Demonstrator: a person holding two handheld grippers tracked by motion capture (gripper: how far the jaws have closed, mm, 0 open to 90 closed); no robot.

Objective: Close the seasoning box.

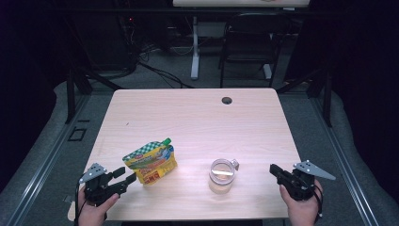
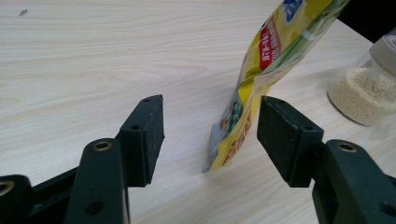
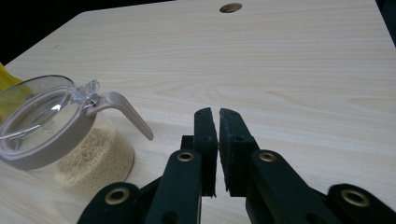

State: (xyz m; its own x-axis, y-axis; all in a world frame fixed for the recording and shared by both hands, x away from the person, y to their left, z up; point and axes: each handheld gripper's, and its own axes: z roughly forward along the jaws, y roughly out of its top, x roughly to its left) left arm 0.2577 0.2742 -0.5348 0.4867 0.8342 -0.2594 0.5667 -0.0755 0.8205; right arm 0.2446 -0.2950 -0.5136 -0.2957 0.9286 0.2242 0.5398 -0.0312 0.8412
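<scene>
A yellow and green food pouch (image 1: 150, 162) with a green cap stands upright on the wooden table (image 1: 188, 117), left of centre near the front. My left gripper (image 1: 125, 173) is open just left of it; in the left gripper view the pouch's lower edge (image 2: 233, 135) sits between the jaws, closer to the right-hand one, touching neither. A clear glass jar (image 1: 221, 176) with a beige clip lid holds pale grains (image 3: 93, 158). My right gripper (image 1: 274, 170) is shut and empty, to the right of the jar and apart from it (image 3: 218, 116).
A round cable hole (image 1: 227, 100) lies near the table's far edge. Beyond the table stand a dark chair (image 1: 249, 42) and a white desk leg (image 1: 195, 47). Hands hold both grippers at the table's front edge.
</scene>
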